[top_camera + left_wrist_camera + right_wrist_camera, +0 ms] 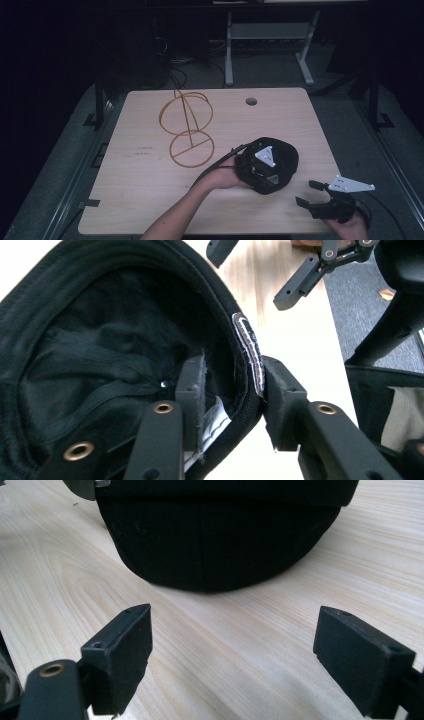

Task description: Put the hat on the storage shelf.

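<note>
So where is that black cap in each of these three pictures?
High view: the black cap lies lower right of centre on the table.
Left gripper view: the cap's inside takes up the left half, its rim between the jaws.
Right gripper view: the cap's crown is at top centre.
Shared landmark: the pale wooden table under the cap.

Black cap [280,165], crown down and open side up, on the counter [140,200] near its front right; rim pinched.

Black two-jawed claw [311,194] bears a grey three-cornered plate.
</note>
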The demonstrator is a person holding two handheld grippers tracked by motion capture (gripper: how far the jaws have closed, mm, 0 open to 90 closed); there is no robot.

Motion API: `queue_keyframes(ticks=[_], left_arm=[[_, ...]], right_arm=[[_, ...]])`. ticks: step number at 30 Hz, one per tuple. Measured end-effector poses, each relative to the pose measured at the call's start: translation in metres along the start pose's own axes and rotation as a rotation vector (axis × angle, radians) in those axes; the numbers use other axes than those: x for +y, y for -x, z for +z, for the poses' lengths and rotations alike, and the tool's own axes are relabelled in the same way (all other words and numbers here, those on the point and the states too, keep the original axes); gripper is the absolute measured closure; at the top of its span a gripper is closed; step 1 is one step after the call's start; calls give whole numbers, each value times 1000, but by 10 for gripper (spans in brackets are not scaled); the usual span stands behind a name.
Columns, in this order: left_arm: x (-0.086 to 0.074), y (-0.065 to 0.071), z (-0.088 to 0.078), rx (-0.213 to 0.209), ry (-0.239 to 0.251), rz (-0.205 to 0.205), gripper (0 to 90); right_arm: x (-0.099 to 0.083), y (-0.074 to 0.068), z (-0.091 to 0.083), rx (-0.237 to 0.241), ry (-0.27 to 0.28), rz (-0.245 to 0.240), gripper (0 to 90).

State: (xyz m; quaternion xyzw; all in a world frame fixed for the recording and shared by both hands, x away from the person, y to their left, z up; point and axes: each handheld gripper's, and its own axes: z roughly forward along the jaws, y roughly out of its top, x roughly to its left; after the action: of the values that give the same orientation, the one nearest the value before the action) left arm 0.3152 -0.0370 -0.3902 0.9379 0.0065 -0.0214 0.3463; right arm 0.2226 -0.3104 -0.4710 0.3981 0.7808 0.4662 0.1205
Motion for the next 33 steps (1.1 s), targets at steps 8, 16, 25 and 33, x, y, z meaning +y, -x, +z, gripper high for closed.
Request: queue_keyframes(ticks=[8,16,25,33], left_arm=[[10,2,1,-4,-13,30,785],[20,2,-6,-8,7,34,802],[28,-4,-29,17,90,-9,805],[31,-8,-41,21,128,-32,806]], right_arm=[[-1,2,-1,-8,5,0,154],[2,0,-2,-19,34,0,154],[4,-5,-1,-11,62,-24,146],[7,-9,-3,-9,80,-26,145]])
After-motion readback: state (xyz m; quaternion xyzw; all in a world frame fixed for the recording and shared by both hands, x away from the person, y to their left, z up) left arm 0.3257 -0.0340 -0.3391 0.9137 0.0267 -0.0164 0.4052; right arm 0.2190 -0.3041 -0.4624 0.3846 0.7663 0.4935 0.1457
